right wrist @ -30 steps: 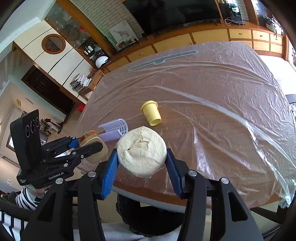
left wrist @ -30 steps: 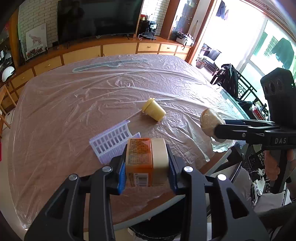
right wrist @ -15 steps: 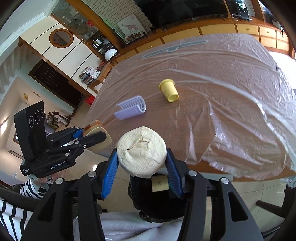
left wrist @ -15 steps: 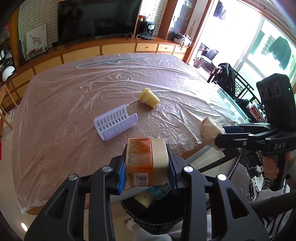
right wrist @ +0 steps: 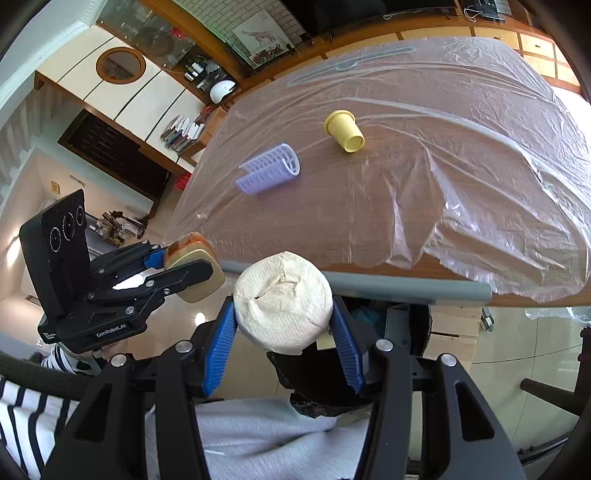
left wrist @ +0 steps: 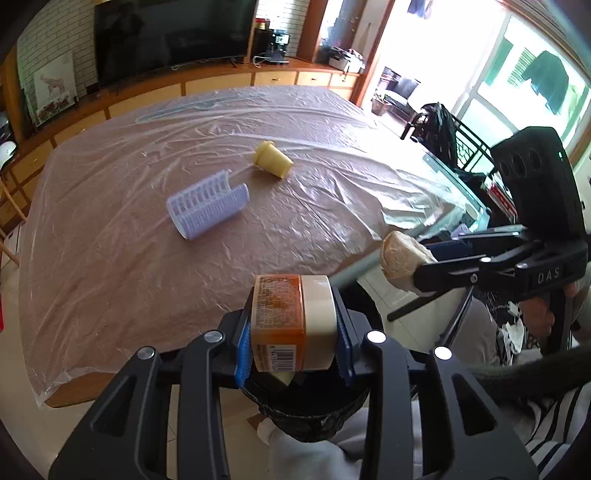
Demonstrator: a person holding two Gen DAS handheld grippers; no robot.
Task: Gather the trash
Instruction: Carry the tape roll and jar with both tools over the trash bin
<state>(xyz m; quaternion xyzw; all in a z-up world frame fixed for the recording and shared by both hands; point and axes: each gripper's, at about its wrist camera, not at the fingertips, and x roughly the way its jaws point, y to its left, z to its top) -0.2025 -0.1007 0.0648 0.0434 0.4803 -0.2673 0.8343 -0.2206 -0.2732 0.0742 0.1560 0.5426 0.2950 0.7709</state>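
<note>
The left gripper [left wrist: 293,349] has its blue-padded jaws clamped on a small orange-labelled jar with a cream lid [left wrist: 293,321], held on its side just past the near edge of the table [left wrist: 110,280] and directly over a black-lined trash bin [left wrist: 306,410] that sits below, by the person's grey-clad lap. In the right wrist view the same left gripper [right wrist: 184,264] shows from the side at the left, the jar [right wrist: 194,254] pinched between its fingers, off the table edge. The right gripper [right wrist: 282,334] holds a crumpled wad of off-white paper towel [right wrist: 282,301] between its blue pads, jaws spread wide around the wad and pressing it on both sides; it too hangs over the dark bin [right wrist: 314,384], just short of the table's grey edge rail [right wrist: 388,286]. From the left wrist view the right gripper [left wrist: 413,262] reaches in from the right with the paper wad [left wrist: 400,260] at its tip, near the table corner. Two items remain on the table, which is draped in clear plastic sheeting [right wrist: 480,184]: a lavender slotted plastic curler-like cylinder [left wrist: 207,210] lying on its side, and a yellow plastic cup [left wrist: 271,160] tipped over farther back, well apart from both grippers. A television [left wrist: 170,33] stands on the wooden cabinets behind.
</note>
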